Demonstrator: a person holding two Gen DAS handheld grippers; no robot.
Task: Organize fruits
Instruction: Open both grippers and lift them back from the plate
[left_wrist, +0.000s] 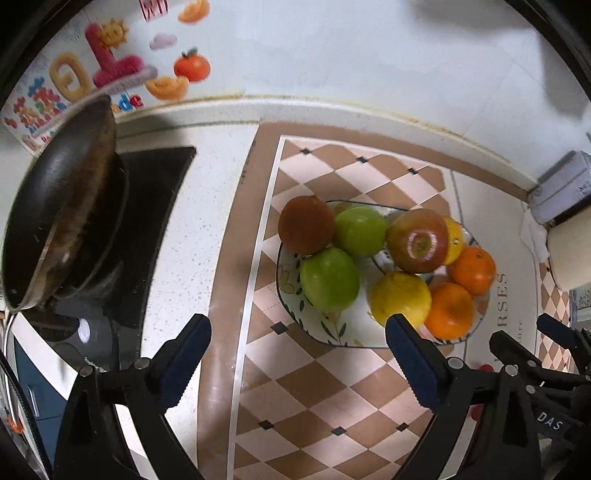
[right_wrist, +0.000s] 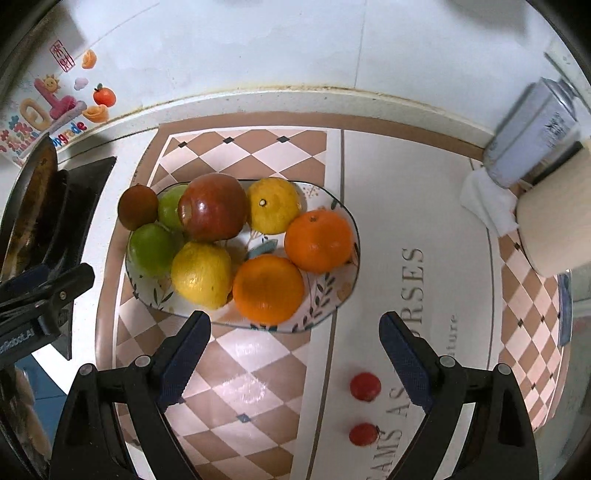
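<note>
A patterned oval plate (right_wrist: 332, 288) (left_wrist: 291, 280) on a checkered mat holds two oranges (right_wrist: 267, 288) (right_wrist: 318, 240), two lemons (right_wrist: 201, 275) (right_wrist: 272, 205), a red apple (right_wrist: 213, 212) (left_wrist: 417, 240), two green apples (right_wrist: 153, 249) (left_wrist: 328, 278) and a brown fruit (right_wrist: 137, 206) (left_wrist: 306, 225). Two small red tomatoes (right_wrist: 365, 386) (right_wrist: 364, 434) lie on the mat in front of the plate. My right gripper (right_wrist: 295, 354) is open and empty above the mat, just before the plate. My left gripper (left_wrist: 297, 354) is open and empty, in front of the plate's left side.
A dark frying pan (left_wrist: 62, 206) sits on a black stove (left_wrist: 147, 229) at the left. A metal tin (right_wrist: 532, 136), a white cloth (right_wrist: 487, 203) and a cream cylinder (right_wrist: 554, 214) stand at the right. A tiled wall with stickers (left_wrist: 110, 62) runs behind.
</note>
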